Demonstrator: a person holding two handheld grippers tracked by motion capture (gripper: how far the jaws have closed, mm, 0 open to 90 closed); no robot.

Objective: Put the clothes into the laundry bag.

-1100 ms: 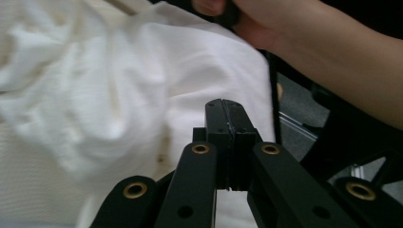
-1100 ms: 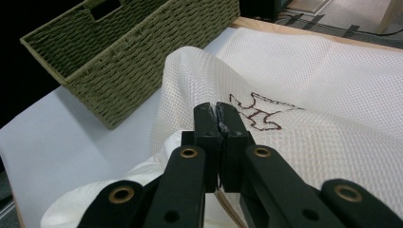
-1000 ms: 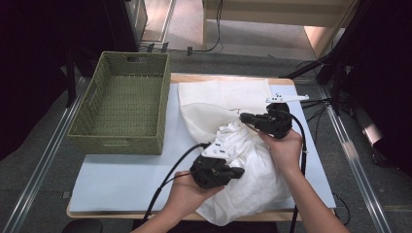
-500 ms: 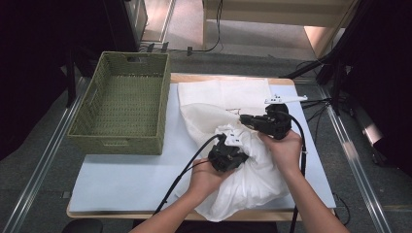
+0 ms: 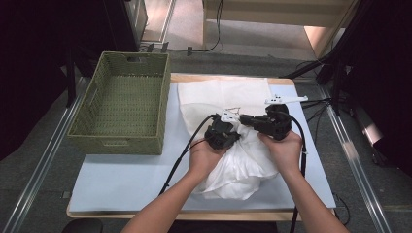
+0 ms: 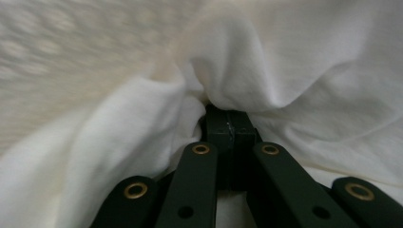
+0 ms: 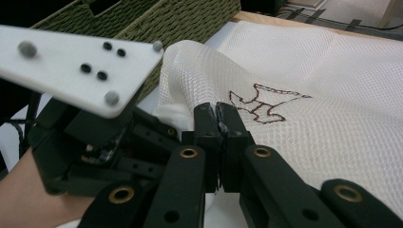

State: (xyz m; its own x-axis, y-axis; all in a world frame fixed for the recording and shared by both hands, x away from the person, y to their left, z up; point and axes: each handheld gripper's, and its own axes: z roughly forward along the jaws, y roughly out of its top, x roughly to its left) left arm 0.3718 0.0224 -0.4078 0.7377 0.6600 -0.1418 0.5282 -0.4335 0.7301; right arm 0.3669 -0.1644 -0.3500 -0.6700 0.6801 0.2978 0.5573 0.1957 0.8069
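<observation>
A white mesh bag (image 5: 223, 94) with a brown stitched figure (image 7: 263, 104) lies flat on the mat, its mouth toward the person. A crumpled white garment (image 5: 238, 165) lies at that mouth. My left gripper (image 5: 232, 124) is shut on a fold of the garment (image 6: 309, 61), which bunches over its tips, with mesh (image 6: 57, 47) just beyond. My right gripper (image 5: 244, 118) points left, its jaws together on the raised edge of the mesh bag (image 7: 190, 61). The two grippers nearly touch; the left one's white plate (image 7: 81, 61) sits close to the right jaws.
A green woven basket (image 5: 116, 141) stands at the left of the table, next to the bag; its wall (image 7: 190, 19) is seen behind the mesh. A pale mat (image 5: 121, 179) covers the wooden tabletop. Cables trail from both grippers toward the person.
My left gripper has moved up and to the right across the garment, from the lower left to right beside the right gripper. The right gripper has stayed where it was.
</observation>
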